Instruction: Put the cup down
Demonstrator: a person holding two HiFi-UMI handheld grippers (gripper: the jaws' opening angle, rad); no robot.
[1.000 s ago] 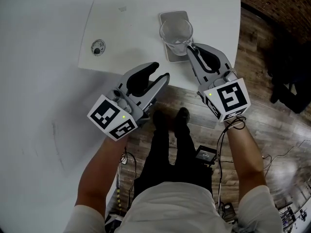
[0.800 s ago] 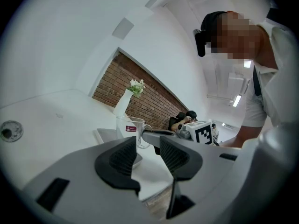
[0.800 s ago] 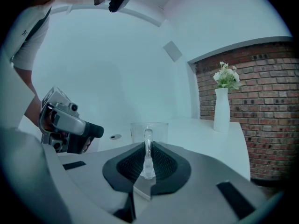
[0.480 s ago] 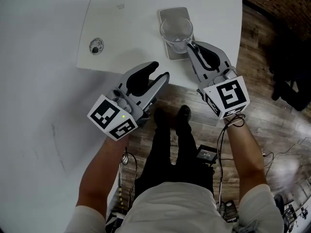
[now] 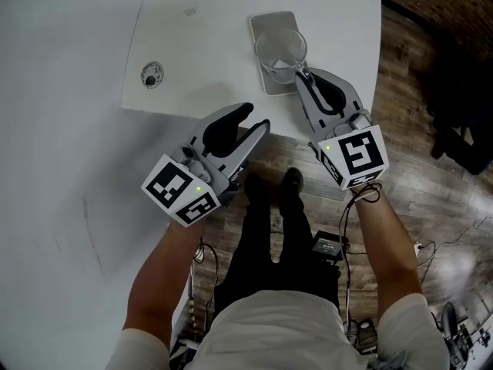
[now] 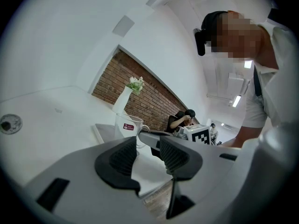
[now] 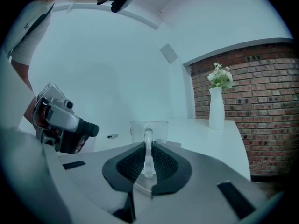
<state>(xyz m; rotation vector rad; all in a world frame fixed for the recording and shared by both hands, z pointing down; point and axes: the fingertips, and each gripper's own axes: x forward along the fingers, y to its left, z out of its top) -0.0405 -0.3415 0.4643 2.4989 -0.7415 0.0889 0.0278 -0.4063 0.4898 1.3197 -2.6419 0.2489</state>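
A clear glass cup (image 5: 280, 52) with a handle stands over a grey rectangular mat (image 5: 262, 23) near the white table's (image 5: 200, 45) front edge. Whether its base touches the mat I cannot tell. My right gripper (image 5: 303, 76) is shut on the cup's handle (image 7: 148, 150), which sits upright between the ribbed pads (image 7: 132, 164). The cup body (image 7: 149, 129) rises just beyond the jaws. My left gripper (image 5: 255, 117) hovers at the table's edge, left of the cup, open with nothing between its fingers. From the left gripper view the cup (image 6: 130, 126) shows a small red label.
A round metal-rimmed hole (image 5: 151, 74) sits in the tabletop to the left. A white vase with flowers (image 7: 216, 107) stands farther back on the table before a brick wall (image 7: 261, 92). Wooden floor (image 5: 431, 168) and my legs lie below the table edge.
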